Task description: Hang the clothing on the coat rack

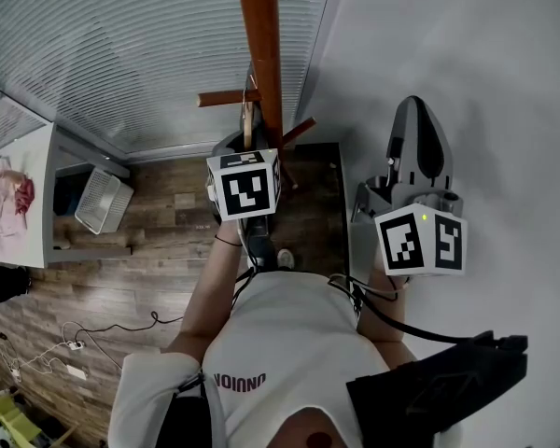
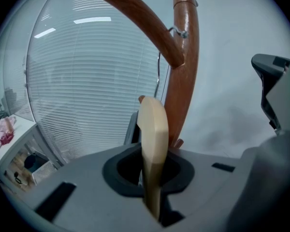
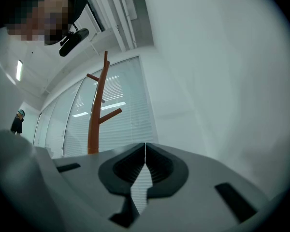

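Reddish-brown coat rack [image 2: 183, 81] upright — pale wooden hanger [image 2: 152, 129] hooked over its peg.

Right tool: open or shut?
Shut. In the right gripper view the right tool has its jaws meeting at the tips, nothing between them.

Wood floor [image 1: 159, 250]; white wall [image 1: 467, 54]; slatted blinds [image 1: 121, 45]

It looked like an office: glass partitions behind horizontal blinds [image 1: 121, 54], plain white wall [image 1: 467, 45], wood-plank floor [image 1: 159, 241], a wooden coat rack [image 1: 261, 45], a white table [image 1: 39, 227], and floor cables [image 1: 121, 325].
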A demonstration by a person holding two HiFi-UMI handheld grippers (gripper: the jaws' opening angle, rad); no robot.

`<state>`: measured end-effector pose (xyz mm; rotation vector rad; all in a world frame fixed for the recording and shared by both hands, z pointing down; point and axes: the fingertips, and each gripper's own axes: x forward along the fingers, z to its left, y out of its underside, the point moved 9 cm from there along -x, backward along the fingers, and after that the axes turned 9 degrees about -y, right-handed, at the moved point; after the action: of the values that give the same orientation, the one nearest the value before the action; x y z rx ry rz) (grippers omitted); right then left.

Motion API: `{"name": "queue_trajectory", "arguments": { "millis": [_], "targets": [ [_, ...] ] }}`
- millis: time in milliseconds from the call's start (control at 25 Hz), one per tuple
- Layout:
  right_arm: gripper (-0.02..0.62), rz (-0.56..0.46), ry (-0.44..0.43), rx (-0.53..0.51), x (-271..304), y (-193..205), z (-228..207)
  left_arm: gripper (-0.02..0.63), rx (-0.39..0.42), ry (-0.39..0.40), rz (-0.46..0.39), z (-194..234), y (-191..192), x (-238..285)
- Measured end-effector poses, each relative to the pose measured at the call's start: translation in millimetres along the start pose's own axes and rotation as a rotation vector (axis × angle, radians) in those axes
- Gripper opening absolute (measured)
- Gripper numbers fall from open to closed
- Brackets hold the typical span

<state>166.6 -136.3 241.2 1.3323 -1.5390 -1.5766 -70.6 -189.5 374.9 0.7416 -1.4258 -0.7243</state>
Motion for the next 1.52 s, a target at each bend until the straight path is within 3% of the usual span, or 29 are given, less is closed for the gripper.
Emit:
{"name": "queue_trajectory", "arguments": {
  "millis": [1520],
  "targets": [
    [0.021, -0.01, 0.015, 0.021, -3.4, 2.9, -2.1, 0.037, 0.098, -0.004, -0.004, -9.6, 3.6, 5.3]
  ]
}}
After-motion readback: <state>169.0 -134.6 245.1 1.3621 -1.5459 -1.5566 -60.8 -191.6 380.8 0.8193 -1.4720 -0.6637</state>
